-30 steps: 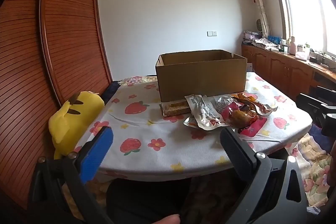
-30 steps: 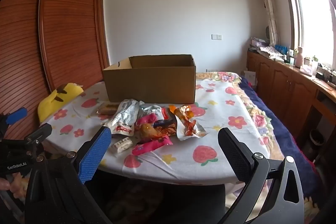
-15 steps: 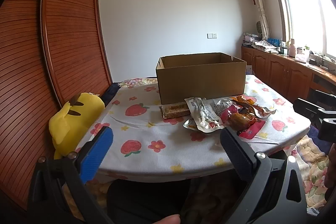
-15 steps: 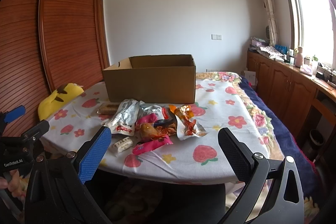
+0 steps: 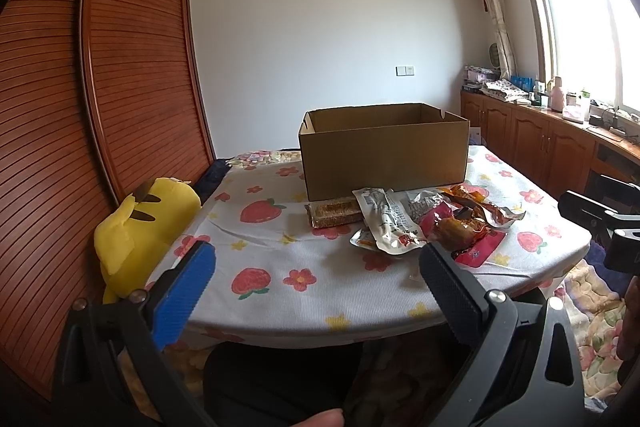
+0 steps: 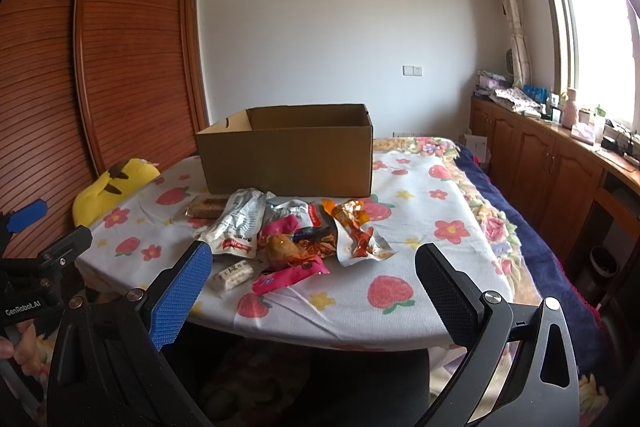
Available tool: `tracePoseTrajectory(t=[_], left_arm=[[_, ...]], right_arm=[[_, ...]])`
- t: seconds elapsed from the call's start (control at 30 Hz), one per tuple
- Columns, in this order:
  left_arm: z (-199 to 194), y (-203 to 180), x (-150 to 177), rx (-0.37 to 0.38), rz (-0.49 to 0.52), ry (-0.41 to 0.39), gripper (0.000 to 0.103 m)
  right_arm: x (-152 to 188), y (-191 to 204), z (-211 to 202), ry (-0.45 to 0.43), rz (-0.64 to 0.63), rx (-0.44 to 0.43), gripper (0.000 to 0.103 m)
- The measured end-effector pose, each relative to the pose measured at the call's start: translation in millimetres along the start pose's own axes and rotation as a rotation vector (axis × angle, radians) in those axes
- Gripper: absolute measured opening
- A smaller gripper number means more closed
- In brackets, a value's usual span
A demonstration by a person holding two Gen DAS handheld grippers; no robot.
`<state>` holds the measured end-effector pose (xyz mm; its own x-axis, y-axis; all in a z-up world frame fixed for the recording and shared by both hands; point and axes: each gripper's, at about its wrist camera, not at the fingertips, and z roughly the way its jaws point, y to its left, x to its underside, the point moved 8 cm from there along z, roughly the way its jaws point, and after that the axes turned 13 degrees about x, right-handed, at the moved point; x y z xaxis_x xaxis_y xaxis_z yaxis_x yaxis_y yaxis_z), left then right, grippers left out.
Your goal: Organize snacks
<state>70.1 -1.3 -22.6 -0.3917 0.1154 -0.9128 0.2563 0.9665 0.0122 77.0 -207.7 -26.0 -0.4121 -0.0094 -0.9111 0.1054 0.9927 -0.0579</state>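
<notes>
An open cardboard box [image 5: 384, 151] [image 6: 288, 151] stands on the flowered table [image 5: 280, 259] [image 6: 420, 267]. In front of it lies a pile of snack packets [image 5: 424, 223] [image 6: 296, 231]: a white pouch [image 6: 240, 219], a brown bar [image 5: 332, 213], an orange packet [image 6: 354, 227], a pink packet [image 6: 290, 277] and a small white bar [image 6: 234, 275]. My left gripper [image 5: 316, 287] is open and empty, short of the table's near edge. My right gripper [image 6: 314, 287] is open and empty, just before the near edge, below the pile.
A yellow plush toy [image 5: 140, 227] [image 6: 112, 187] sits at the table's left edge by the wooden slatted wardrobe [image 5: 100, 107]. Wooden cabinets [image 6: 540, 163] with clutter run under the window on the right. The other gripper shows at each view's side [image 5: 600, 223] [image 6: 36, 259].
Both grippers have shifted only slightly; the left view has tilted up a little. Both stay open and nothing on the table has moved.
</notes>
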Motion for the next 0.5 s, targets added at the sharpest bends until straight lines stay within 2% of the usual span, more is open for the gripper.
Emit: tracePoseTrajectory(t=[0.5], left_arm=[[-1.4,0.8,-1.8,0.002,-0.001,-0.003,0.103]], right_arm=[[1.4,0.9,-0.8,-0.002,0.0,0.002,0.103]])
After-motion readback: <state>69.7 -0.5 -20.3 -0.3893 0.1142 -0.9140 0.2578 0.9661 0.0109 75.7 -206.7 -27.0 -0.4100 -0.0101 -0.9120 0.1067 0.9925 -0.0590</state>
